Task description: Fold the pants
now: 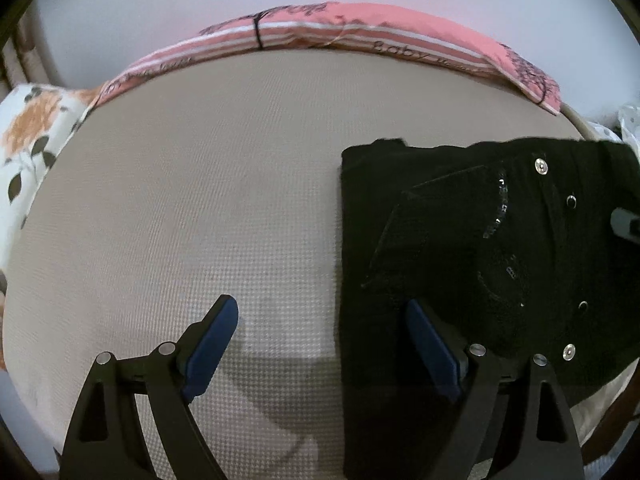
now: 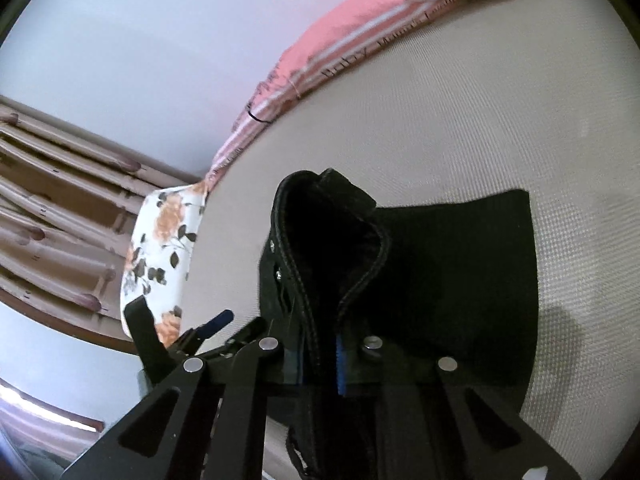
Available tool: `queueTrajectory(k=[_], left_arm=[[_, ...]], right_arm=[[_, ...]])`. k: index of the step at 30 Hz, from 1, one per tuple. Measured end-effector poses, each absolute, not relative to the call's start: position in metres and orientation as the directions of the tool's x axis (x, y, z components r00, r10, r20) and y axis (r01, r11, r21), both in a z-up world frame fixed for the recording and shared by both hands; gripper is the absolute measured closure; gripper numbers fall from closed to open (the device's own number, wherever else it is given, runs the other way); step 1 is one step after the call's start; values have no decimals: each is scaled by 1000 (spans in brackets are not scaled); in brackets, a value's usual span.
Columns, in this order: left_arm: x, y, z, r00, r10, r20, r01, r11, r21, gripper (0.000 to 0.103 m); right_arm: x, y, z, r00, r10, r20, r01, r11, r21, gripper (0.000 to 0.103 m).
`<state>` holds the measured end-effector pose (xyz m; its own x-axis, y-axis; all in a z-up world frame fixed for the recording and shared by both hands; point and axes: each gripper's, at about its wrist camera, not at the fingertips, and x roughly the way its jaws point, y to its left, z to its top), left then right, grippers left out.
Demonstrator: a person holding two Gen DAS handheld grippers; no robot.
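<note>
Black pants with silver buttons lie folded on the beige bed cover, at the right of the left wrist view. My left gripper is open and empty, its right finger at the pants' left edge. In the right wrist view my right gripper is shut on the pants' waistband, which stands up in a fold above the rest of the pants. The left gripper's blue-padded tip shows at the lower left there.
A pink striped pillow lies along the far edge of the bed. A floral pillow is at the left, also in the right wrist view. A wooden slatted frame stands beyond the bed.
</note>
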<state>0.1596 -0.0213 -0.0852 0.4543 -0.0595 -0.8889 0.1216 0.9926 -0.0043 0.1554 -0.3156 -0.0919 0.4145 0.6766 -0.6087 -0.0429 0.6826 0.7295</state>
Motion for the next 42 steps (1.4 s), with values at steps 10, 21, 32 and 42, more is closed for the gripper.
queueTrajectory(k=[10,21,32,42], left_arm=[[166,-50,-84,462,-64,-885,192,981,30,17],[170,-59,-102,426,-81,-901,214,977,14,17],[150,-57,-99,390,-129,-912,226,973,-41,17],[124,-59,-93,386,-136,-912,257,966,-35,17]], right_arm=[[152,-365,-110,474,600,-645,79,700,710,93],[150,-377,-143,442,527,-726,159,750,642,80],[102,-379,-109,451,465,-762,170,793,585,74],[70,-358,-94,453,434,-779,127,833,538,93]])
